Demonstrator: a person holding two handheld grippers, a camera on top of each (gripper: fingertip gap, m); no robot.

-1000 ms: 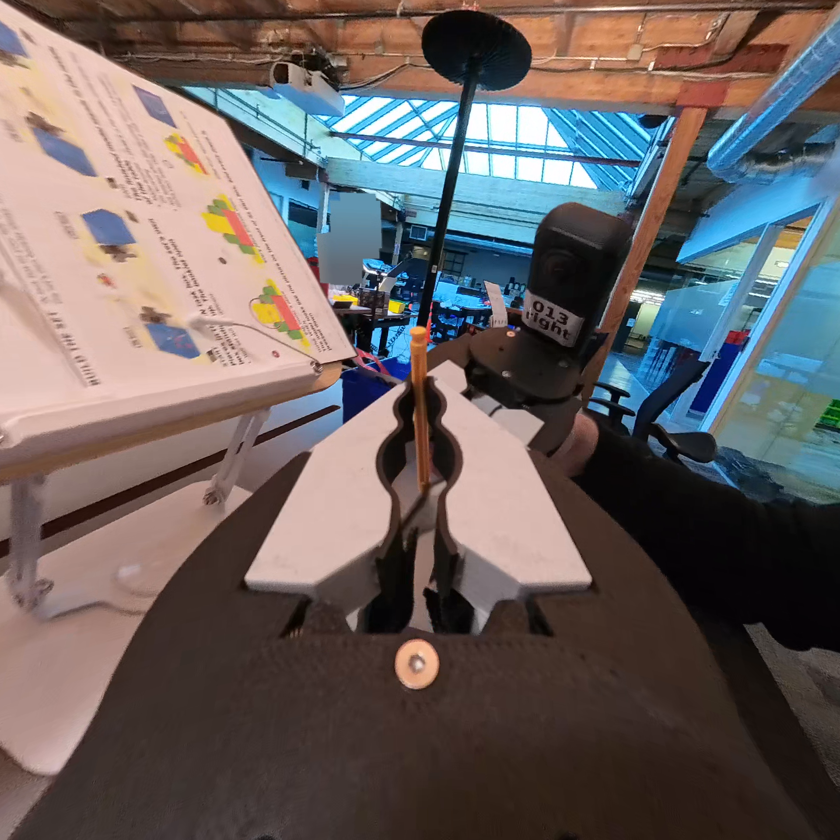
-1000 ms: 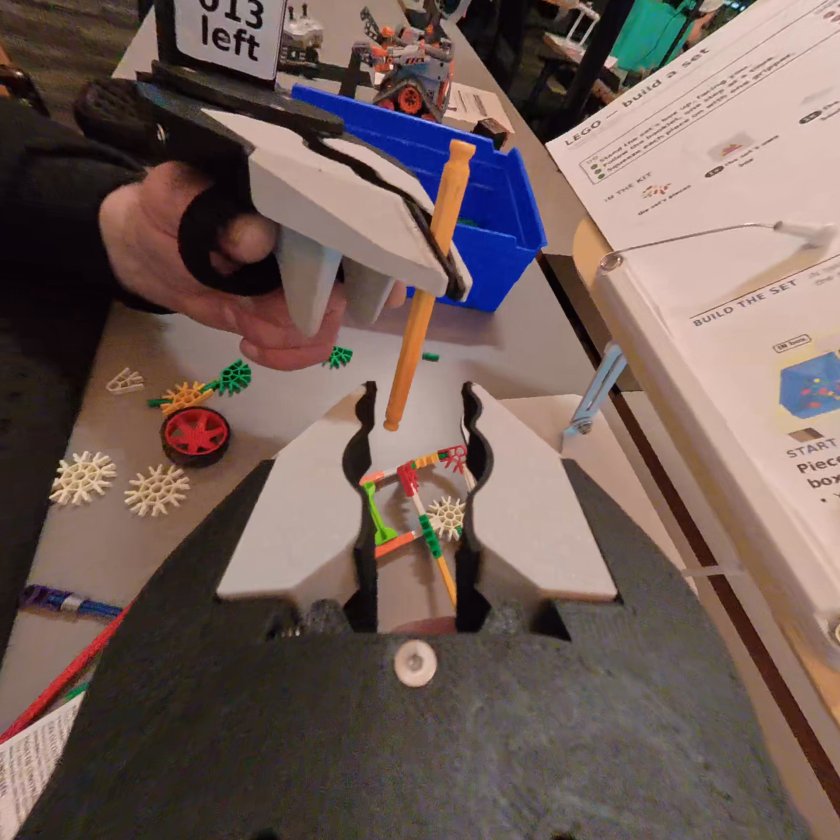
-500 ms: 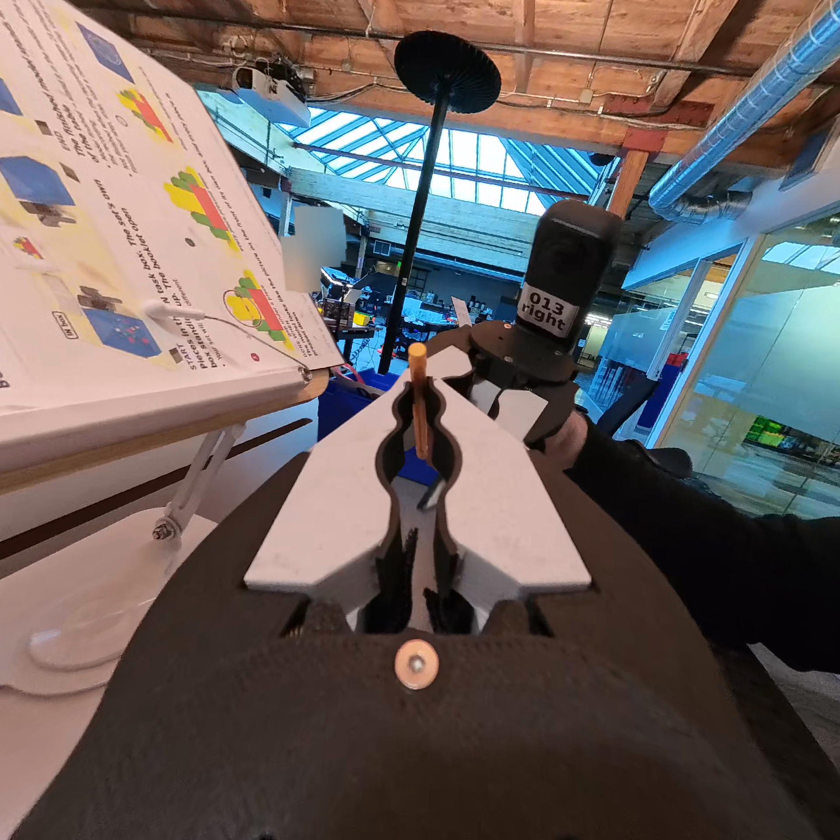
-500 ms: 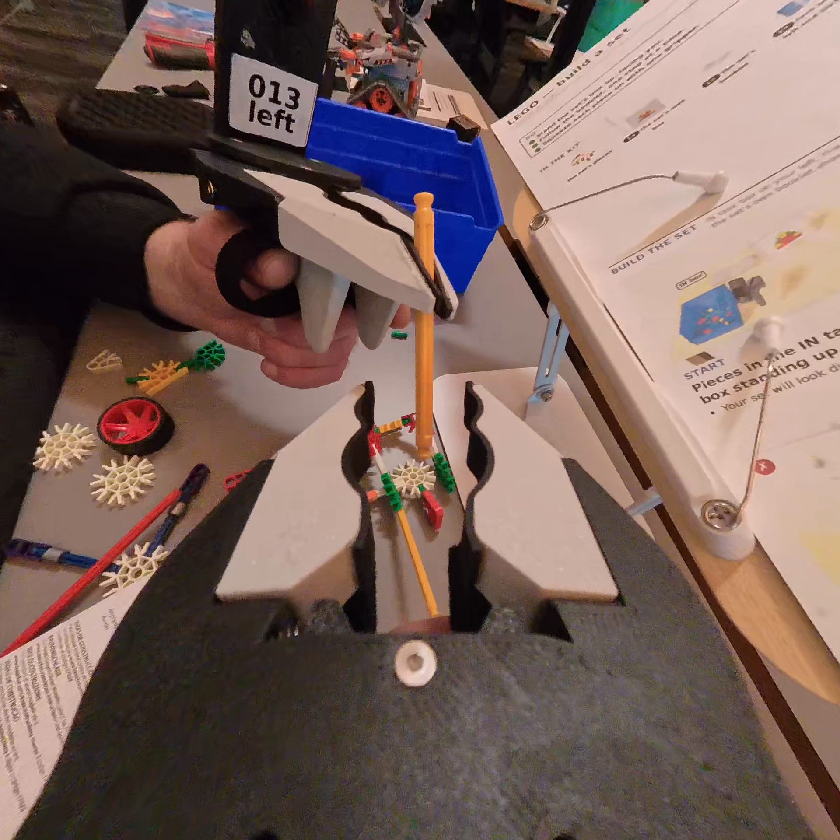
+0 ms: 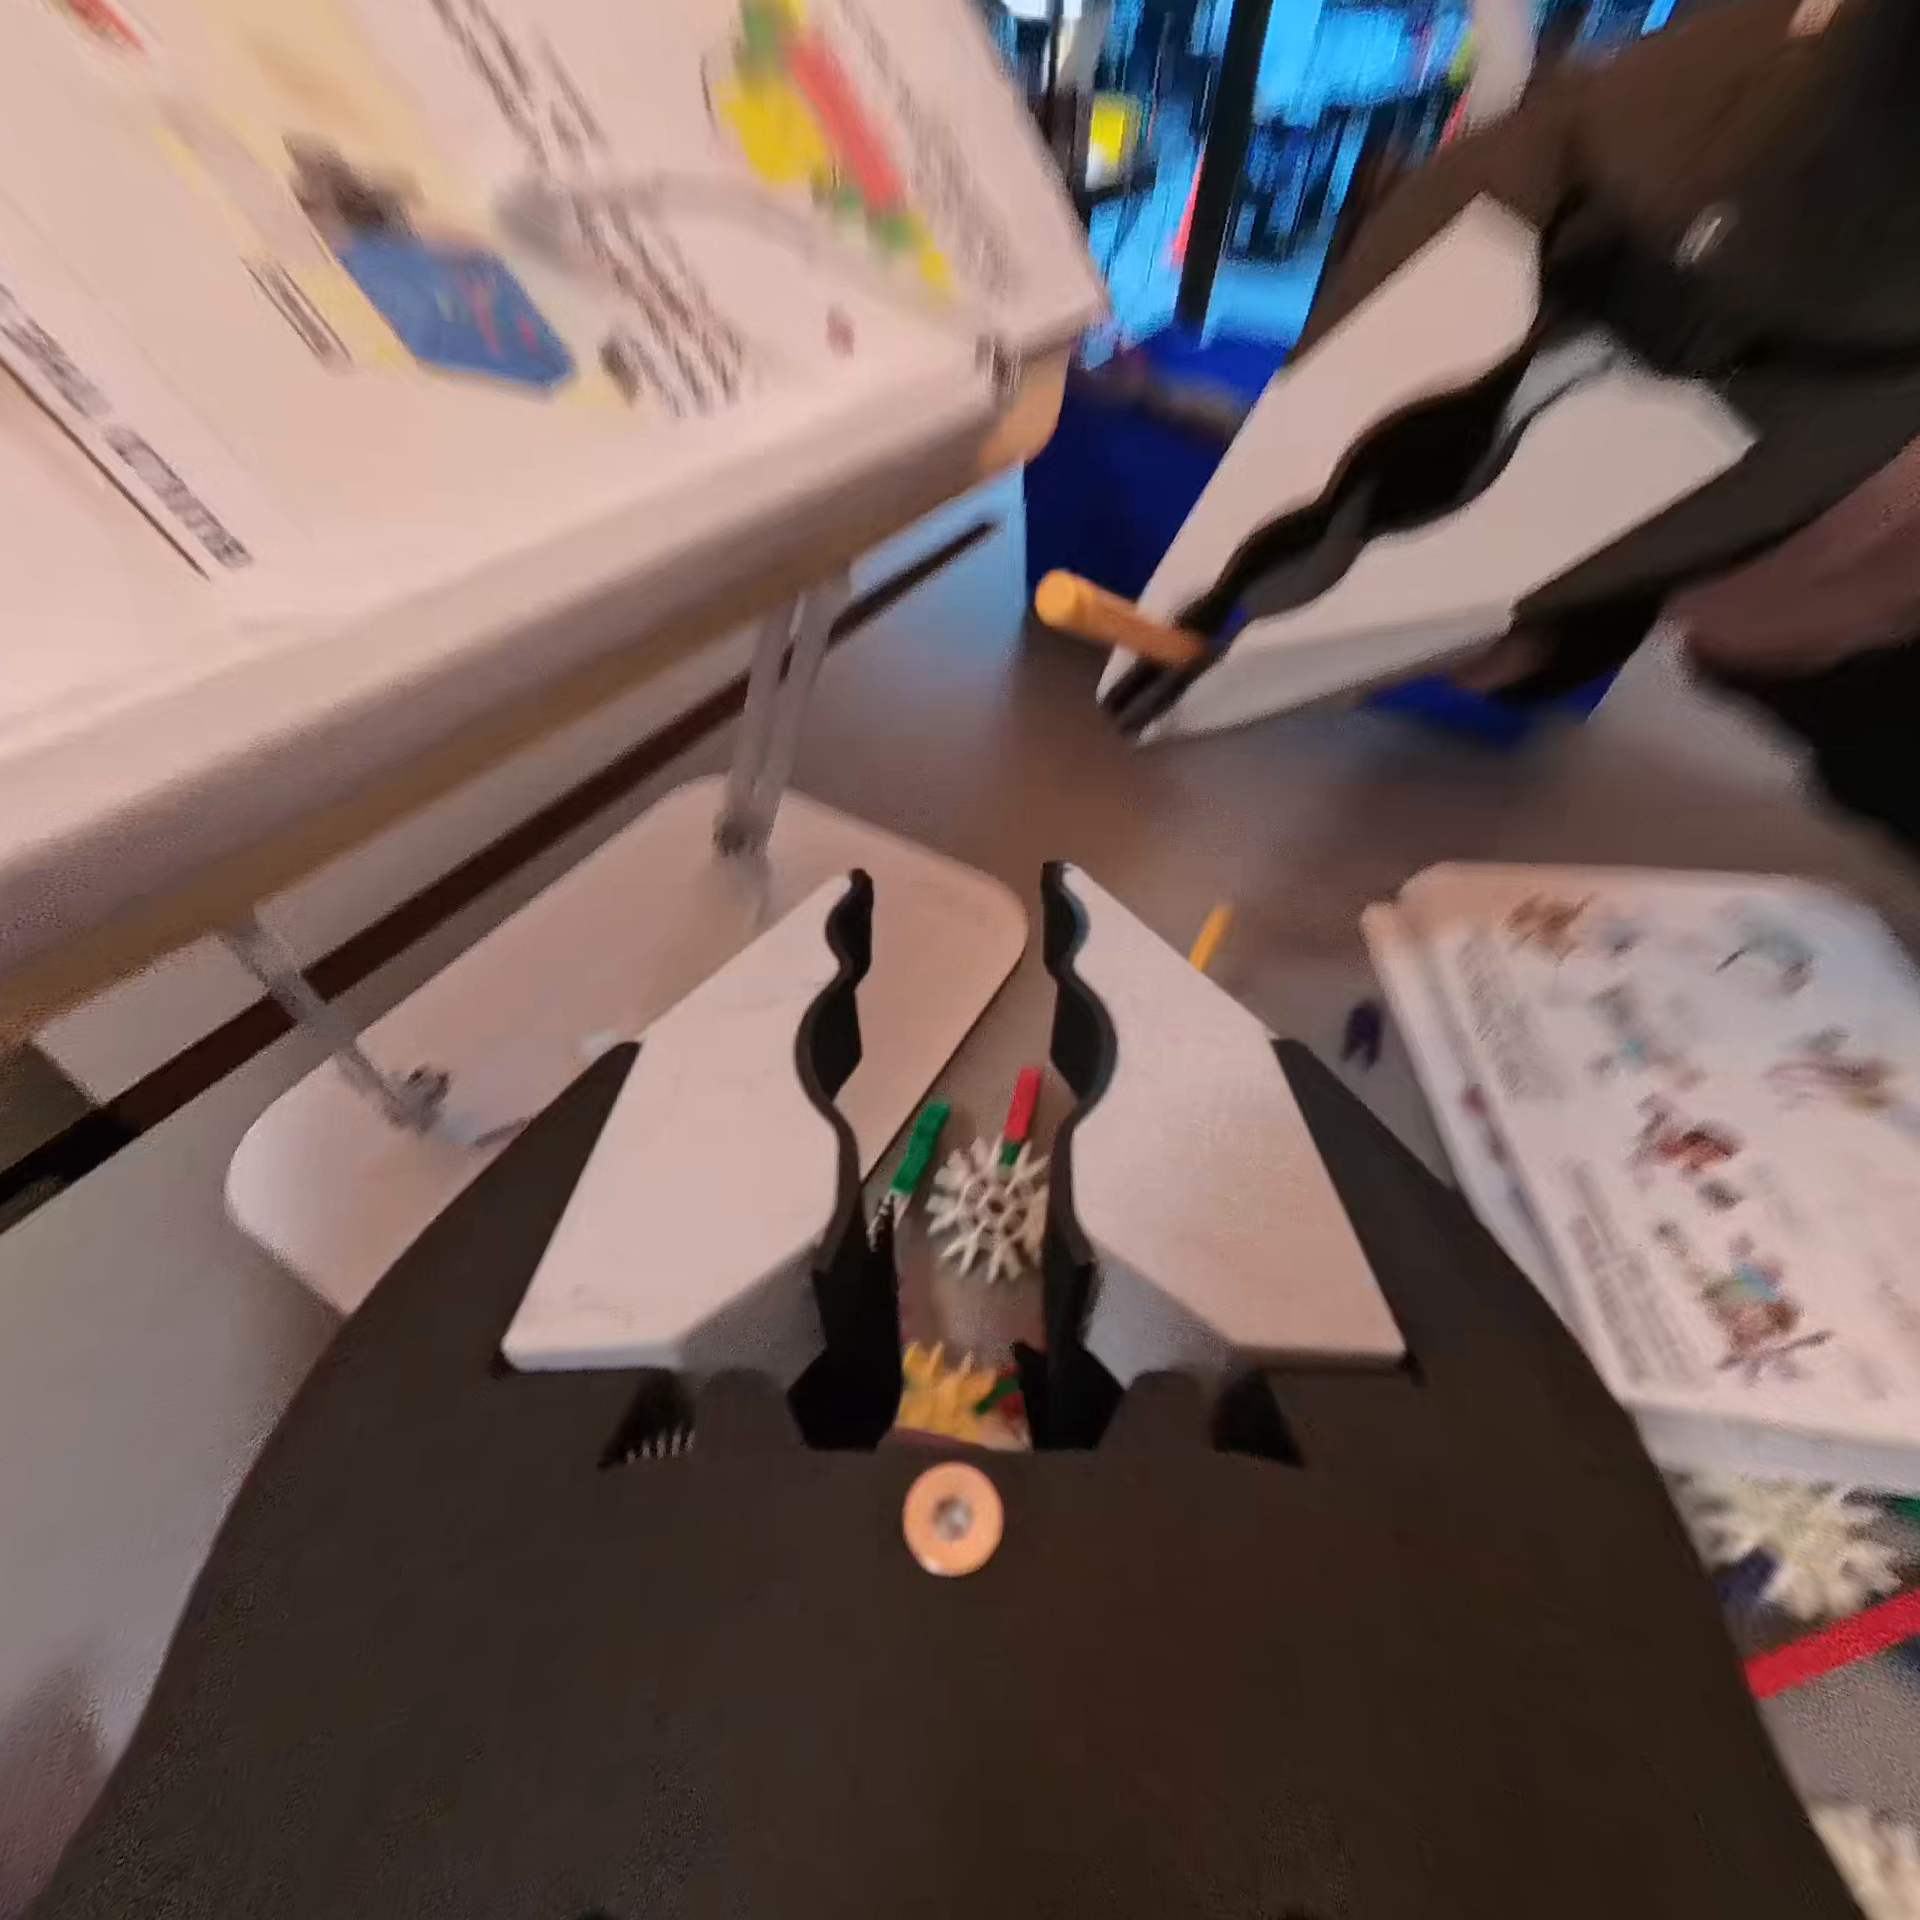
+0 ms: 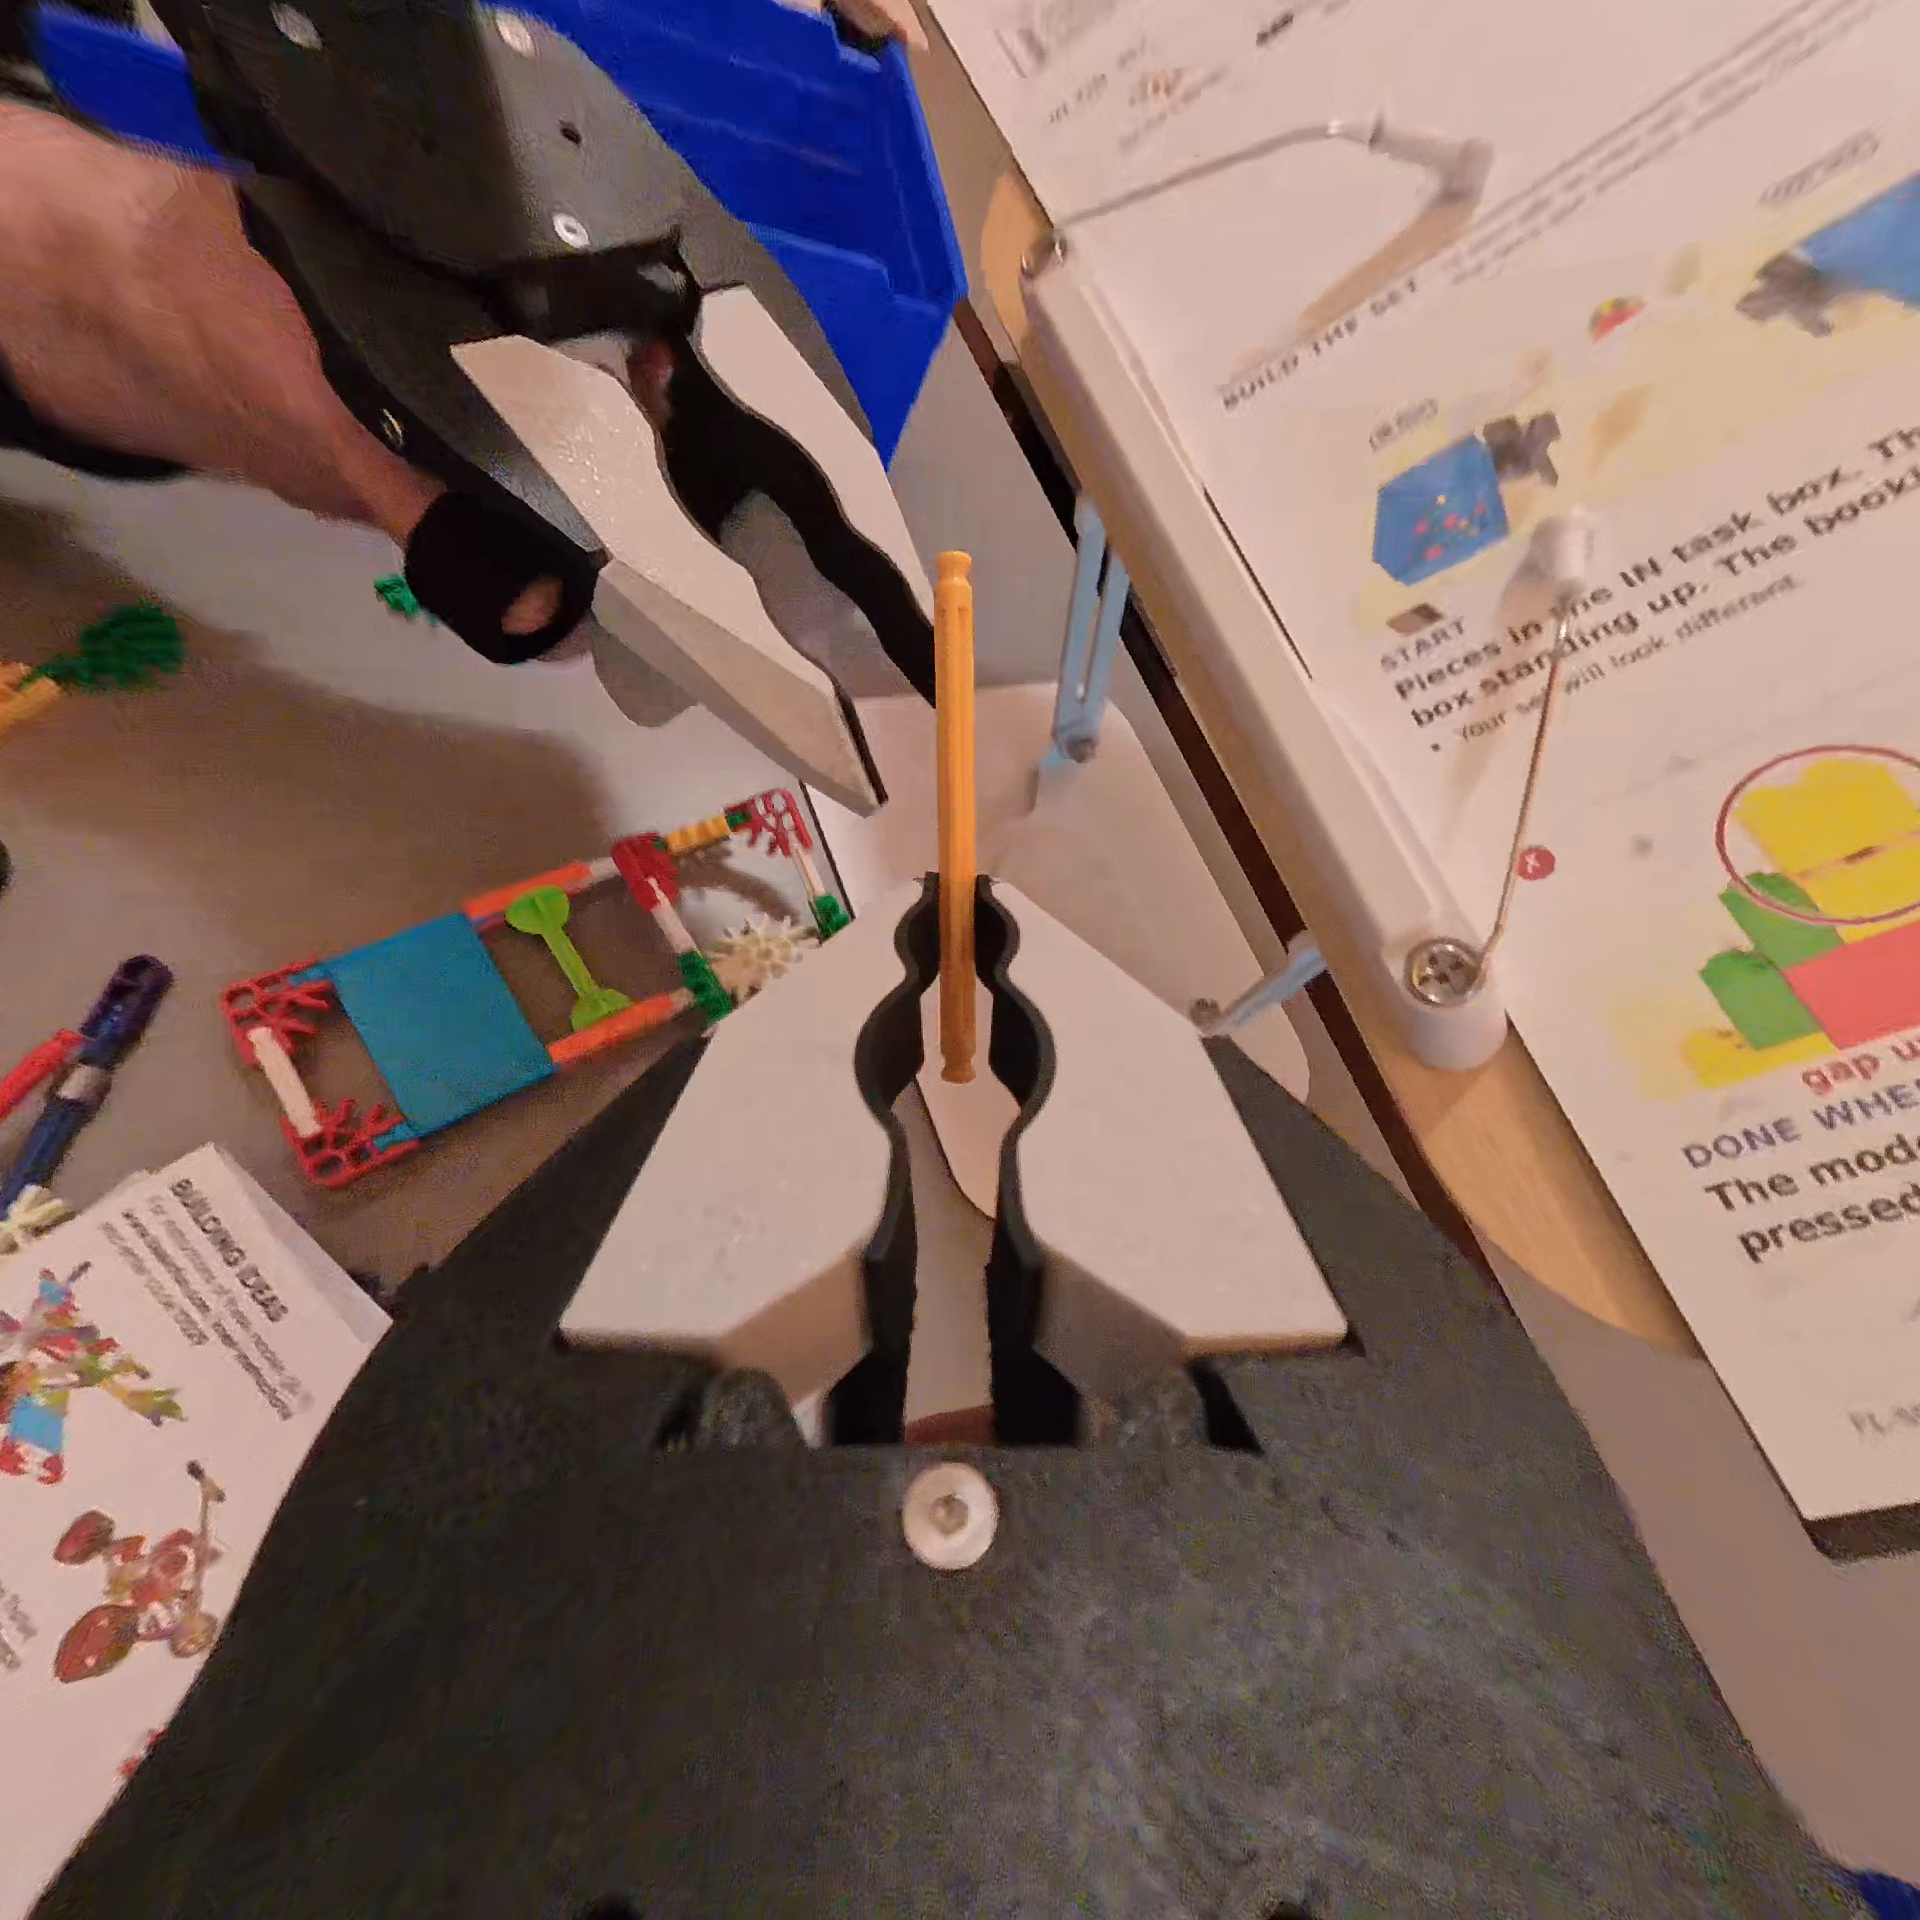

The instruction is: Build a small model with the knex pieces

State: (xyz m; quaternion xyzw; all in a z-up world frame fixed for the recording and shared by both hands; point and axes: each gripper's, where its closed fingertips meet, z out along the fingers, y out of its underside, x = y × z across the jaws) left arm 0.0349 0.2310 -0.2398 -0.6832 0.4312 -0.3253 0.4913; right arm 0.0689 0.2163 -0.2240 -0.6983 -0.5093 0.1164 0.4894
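Right gripper [image 6: 954, 883] pinches an upright orange rod [image 6: 954, 810]. Left gripper [image 5: 951, 883], spread and empty, hovers over a white snowflake connector [image 5: 987, 1205]. Tilted instruction board [image 6: 1558, 623] crowds one side, with a blue bin [image 6: 831, 187] behind.

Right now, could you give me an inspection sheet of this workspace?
Surface: grey table, partly covered.
Things in use: orange rod upright in the right gripper; toy frame with blue panel lying flat on the table.
Clutter: white snowflake connector, booklet, blue bin.
Grippers: left gripper open, empty; right gripper shut on the orange rod.
Cables: nothing seen.
Surroundings: instruction sheets on a tilted stand.
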